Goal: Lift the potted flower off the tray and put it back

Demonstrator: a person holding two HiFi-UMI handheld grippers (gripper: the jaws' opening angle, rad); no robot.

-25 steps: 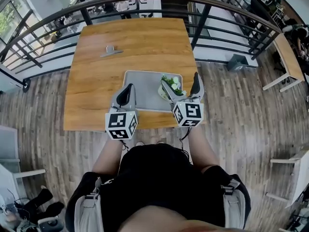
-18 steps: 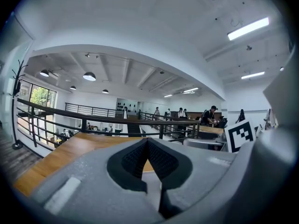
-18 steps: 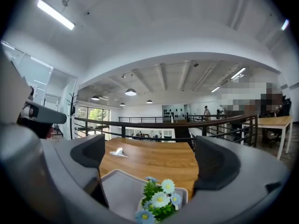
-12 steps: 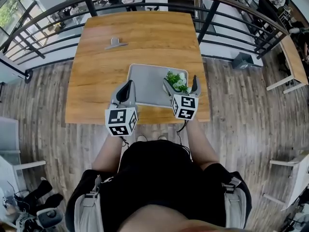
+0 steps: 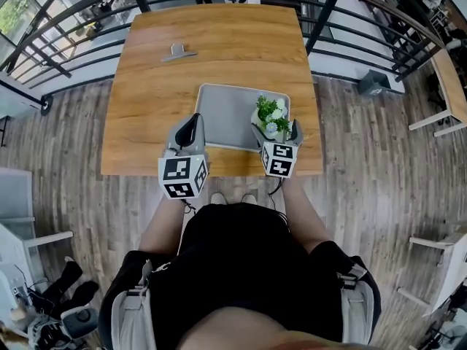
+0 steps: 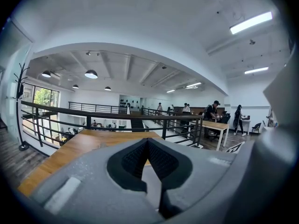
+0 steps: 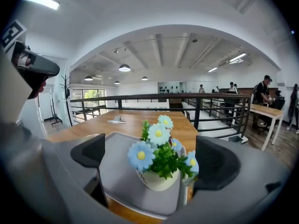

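Observation:
The potted flower, a small white pot of blue and white daisies, stands on the grey tray near its right front corner. My right gripper is open, with one jaw on either side of the pot. In the right gripper view both pads stand clear of the pot, which sits between them. My left gripper hovers over the tray's left front corner. It is shut, with its pads pressed together on nothing.
The tray lies at the near right of a wooden table. A small metal clip rests at the table's far left. A black railing runs round the far sides, and the table's front edge is just under both grippers.
The head view has shifted, so the table sits higher in the frame. My right gripper has drawn back slightly toward the table edge, its jaws still open round the pot. The left gripper stays shut.

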